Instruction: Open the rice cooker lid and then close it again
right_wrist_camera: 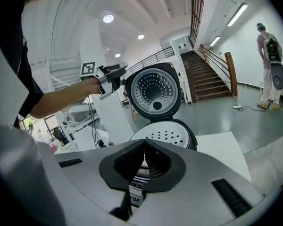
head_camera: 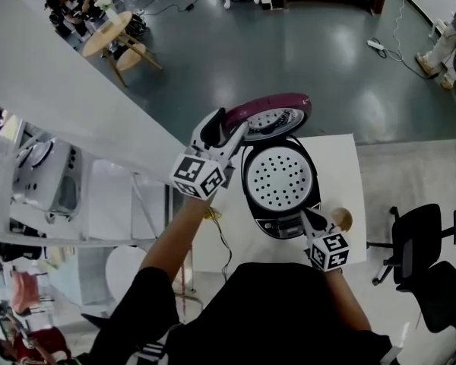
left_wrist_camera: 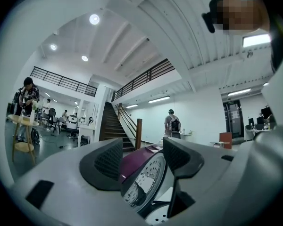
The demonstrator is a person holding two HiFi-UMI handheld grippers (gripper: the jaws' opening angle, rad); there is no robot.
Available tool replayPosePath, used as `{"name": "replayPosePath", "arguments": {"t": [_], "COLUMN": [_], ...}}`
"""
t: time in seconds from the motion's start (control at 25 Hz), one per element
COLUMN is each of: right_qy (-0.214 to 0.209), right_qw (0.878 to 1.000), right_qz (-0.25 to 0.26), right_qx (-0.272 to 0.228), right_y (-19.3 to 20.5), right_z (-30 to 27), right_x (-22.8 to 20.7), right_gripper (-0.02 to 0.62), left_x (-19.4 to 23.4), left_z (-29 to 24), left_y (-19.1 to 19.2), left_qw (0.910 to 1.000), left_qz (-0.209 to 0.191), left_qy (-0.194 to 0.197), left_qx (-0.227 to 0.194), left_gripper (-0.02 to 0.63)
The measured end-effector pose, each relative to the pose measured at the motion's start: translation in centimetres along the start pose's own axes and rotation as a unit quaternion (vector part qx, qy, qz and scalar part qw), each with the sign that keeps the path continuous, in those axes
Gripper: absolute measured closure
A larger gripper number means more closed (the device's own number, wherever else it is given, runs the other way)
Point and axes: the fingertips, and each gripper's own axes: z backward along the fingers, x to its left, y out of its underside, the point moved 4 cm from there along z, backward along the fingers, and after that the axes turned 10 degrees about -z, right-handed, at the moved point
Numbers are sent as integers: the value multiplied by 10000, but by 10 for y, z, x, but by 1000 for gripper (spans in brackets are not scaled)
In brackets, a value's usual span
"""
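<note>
**Rice cooker stands open, left gripper at the lid's rim**

Nearest the person, the right gripper [head_camera: 307, 217] [right_wrist_camera: 144, 145] sits at the front edge of the rice cooker [head_camera: 262, 217] [right_wrist_camera: 167, 136]. Its fingers [right_wrist_camera: 127, 166] are pressed together tip to tip with nothing between them.

The cooker stands on a white counter [head_camera: 346, 166]. Its body is uncovered, and a perforated white tray [head_camera: 281, 175] fills the top. A small tan round object [head_camera: 340, 219] lies on the counter just beside the cooker's front right.

Farther out, the left gripper [head_camera: 226, 130] [left_wrist_camera: 142, 161] reaches to the raised purple lid [head_camera: 270, 116] [left_wrist_camera: 139, 173] [right_wrist_camera: 153, 93], which stands upright on its hinge at the cooker's far side. The left gripper's fingers [left_wrist_camera: 106, 161] are spread wide, with the lid's rim in the gap between them. Whether either pad touches the rim cannot be told.

Beyond the counter's right side is a black office chair [head_camera: 422, 238].
</note>
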Motion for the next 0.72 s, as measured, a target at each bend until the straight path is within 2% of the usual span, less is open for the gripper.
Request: {"name": "replayPosePath", "arguments": {"t": [0.44, 0.72], "right_qy": [-38, 25], "right_qw": [9999, 9999], "right_qz": [-63, -117], "right_qx": [-85, -78], "right_y": [-10, -9], "right_z": [-7, -10], "right_x": [-8, -11], "right_gripper": [594, 594], "left_x": [24, 32], "left_z": [-25, -32], "left_y": [13, 25], "left_qw": [9991, 9972], "left_qz": [-33, 196], "left_qy": [2, 92], "left_qx": [430, 714], "left_gripper": [359, 357]}}
